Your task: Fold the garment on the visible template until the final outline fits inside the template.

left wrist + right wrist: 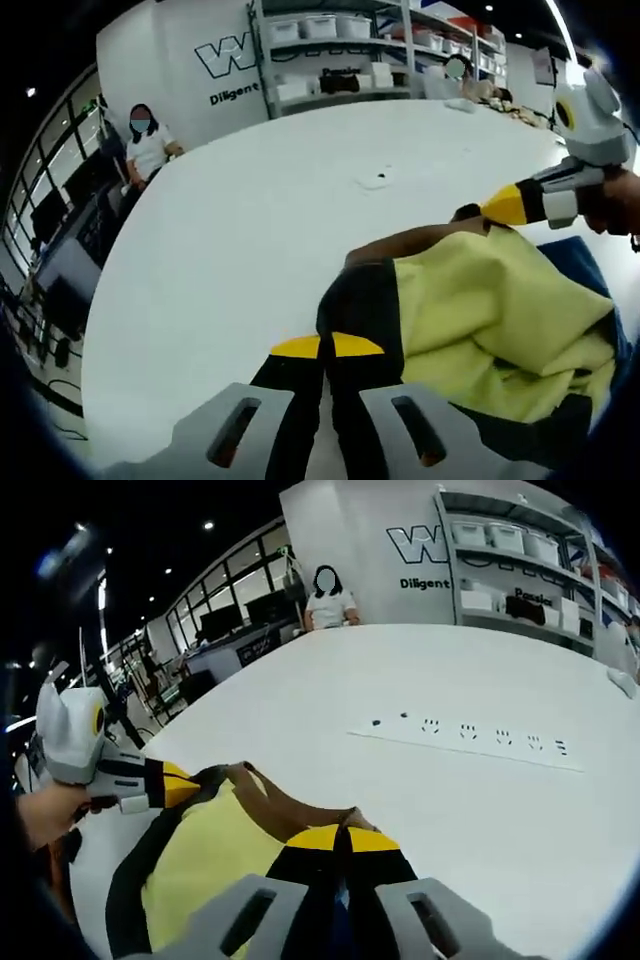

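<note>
While both grippers are clenched on the garment [480, 310], it hangs bunched above the white table [250, 230]: the left gripper [327, 346] pinches a black-edged hem, the right gripper [342, 838] a brown-lined edge. A blue sheet [585, 265], probably the template, lies under it. Judgement: draw both edges taut and level, then lower the fold squarely inside that sheet without dragging. Legible wall lettering [432, 583] reads "Diligen", cut off; a large "W" logo [225, 55] stands above it.
</note>
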